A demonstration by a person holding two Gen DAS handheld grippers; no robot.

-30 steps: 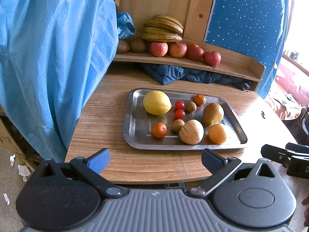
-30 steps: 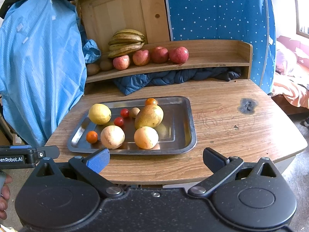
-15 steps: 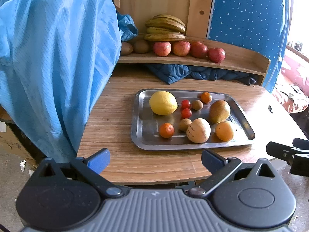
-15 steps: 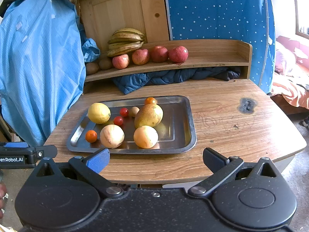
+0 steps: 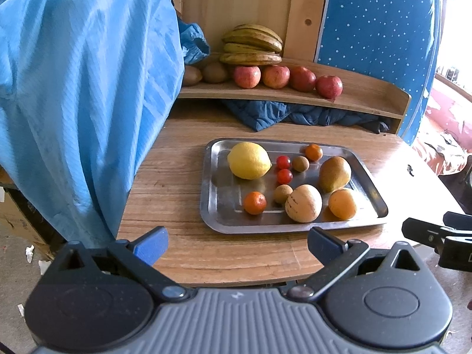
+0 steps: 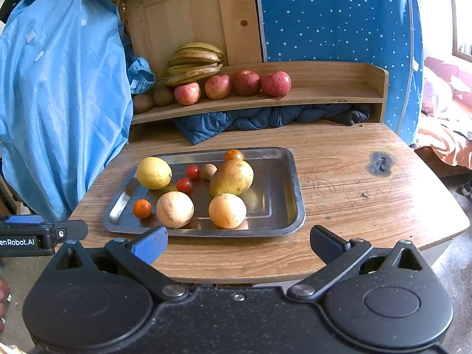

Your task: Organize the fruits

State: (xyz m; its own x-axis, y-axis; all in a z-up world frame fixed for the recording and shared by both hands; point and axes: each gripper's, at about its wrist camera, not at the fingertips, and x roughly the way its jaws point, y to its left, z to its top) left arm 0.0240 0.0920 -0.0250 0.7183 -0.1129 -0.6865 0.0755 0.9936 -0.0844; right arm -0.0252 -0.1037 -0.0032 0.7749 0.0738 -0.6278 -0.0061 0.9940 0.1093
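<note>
2 grippers hover before the near edge of the wooden table (image 6: 354, 177), the left gripper (image 5: 236, 244) and the right gripper (image 6: 237, 243) both spread wide and holding nothing. On the steel tray (image 5: 212, 206) lie a lemon (image 5: 248, 160), 2 cherry tomatoes (image 5: 283, 168), a pear (image 5: 334, 174), a pale melon (image 5: 303, 203) and an orange (image 5: 342, 204). Behind, the shelf (image 6: 324, 88) carries 4 apples (image 6: 233, 87) and bananas (image 6: 196, 62).

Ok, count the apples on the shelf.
4, in a row on the wooden shelf below the bananas: apples. None look hidden.
</note>
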